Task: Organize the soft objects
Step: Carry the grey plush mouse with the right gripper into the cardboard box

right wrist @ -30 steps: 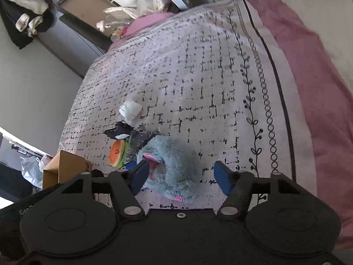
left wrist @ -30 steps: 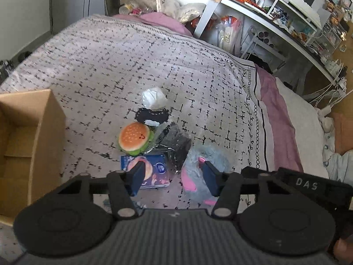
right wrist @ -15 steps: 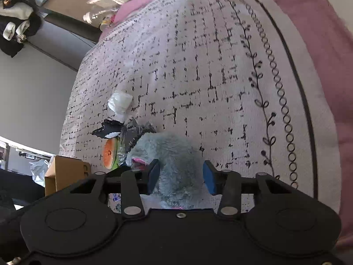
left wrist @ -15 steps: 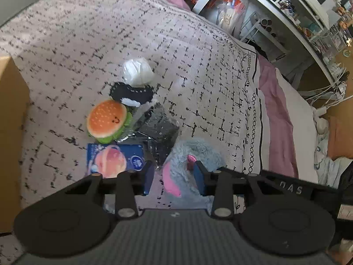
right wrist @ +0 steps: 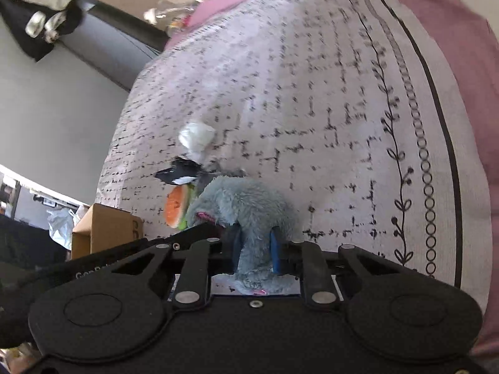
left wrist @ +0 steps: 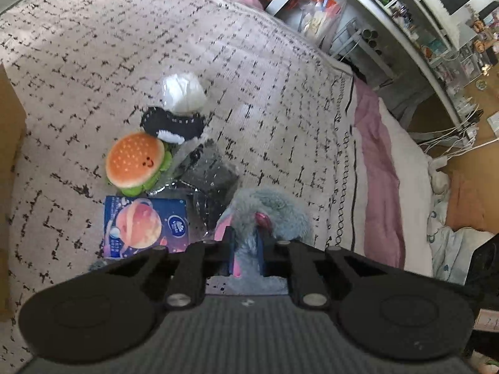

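Now both sets of jaws, wide open a second ago, clamp the furry grey plush toy (left wrist: 274, 205) on the grid-patterned bedspread (left wrist: 249, 62): left gripper (left wrist: 244, 251) and right gripper (right wrist: 255, 254) each pinch it. Beside the toy lies the round burger plush (left wrist: 135, 163).

The bed (left wrist: 218, 46) carries a pale cover with black dash print and a pink sheet (left wrist: 377, 155) at 3 o'clock. White shelving (left wrist: 405, 25) stands at 1 o'clock. A grey wall (right wrist: 56, 109) lies at 9 o'clock.
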Action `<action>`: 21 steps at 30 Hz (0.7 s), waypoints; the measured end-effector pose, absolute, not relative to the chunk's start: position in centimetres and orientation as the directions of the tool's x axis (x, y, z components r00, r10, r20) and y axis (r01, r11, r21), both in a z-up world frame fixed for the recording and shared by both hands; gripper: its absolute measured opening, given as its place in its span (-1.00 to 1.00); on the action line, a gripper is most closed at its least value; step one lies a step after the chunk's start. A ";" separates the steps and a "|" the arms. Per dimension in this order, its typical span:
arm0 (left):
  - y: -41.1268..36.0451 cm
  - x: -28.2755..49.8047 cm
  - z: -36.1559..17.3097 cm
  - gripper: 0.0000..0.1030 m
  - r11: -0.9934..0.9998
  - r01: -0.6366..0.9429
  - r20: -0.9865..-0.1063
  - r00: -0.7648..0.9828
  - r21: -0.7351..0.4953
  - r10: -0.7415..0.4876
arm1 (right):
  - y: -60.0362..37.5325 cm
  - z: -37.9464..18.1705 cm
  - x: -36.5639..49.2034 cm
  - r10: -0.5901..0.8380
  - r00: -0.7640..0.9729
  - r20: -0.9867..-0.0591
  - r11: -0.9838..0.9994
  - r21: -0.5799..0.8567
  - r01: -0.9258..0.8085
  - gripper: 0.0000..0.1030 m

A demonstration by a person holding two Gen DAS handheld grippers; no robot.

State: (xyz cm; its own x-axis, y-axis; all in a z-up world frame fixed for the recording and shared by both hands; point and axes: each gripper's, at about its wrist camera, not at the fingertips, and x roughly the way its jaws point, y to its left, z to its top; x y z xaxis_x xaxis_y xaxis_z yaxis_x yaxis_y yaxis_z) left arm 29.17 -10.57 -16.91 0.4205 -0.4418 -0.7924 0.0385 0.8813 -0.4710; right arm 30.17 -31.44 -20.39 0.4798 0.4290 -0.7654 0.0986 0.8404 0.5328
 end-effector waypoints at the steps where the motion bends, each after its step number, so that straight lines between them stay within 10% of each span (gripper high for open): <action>1: -10.5 29.1 -16.6 -0.74 0.881 0.042 -0.789 0.426 -0.472 -0.443 | -31.2 -20.1 30.1 0.424 0.487 -0.763 0.845 0.527 0.090 -0.62; 21: -5.3 24.5 -10.5 -0.74 0.880 0.064 -0.716 0.555 -0.470 -0.423 | -25.7 -14.0 26.6 0.421 0.579 -0.698 0.864 0.503 -0.023 -0.63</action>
State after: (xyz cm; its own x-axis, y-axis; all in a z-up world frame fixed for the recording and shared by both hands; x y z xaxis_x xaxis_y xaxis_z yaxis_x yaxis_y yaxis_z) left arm 24.52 -5.30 -10.52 0.5551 -0.4229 -0.7162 0.0637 0.8802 -0.4704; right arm 26.59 -25.75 -14.05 0.5792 0.4212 -0.6979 -0.0227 0.8641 0.5027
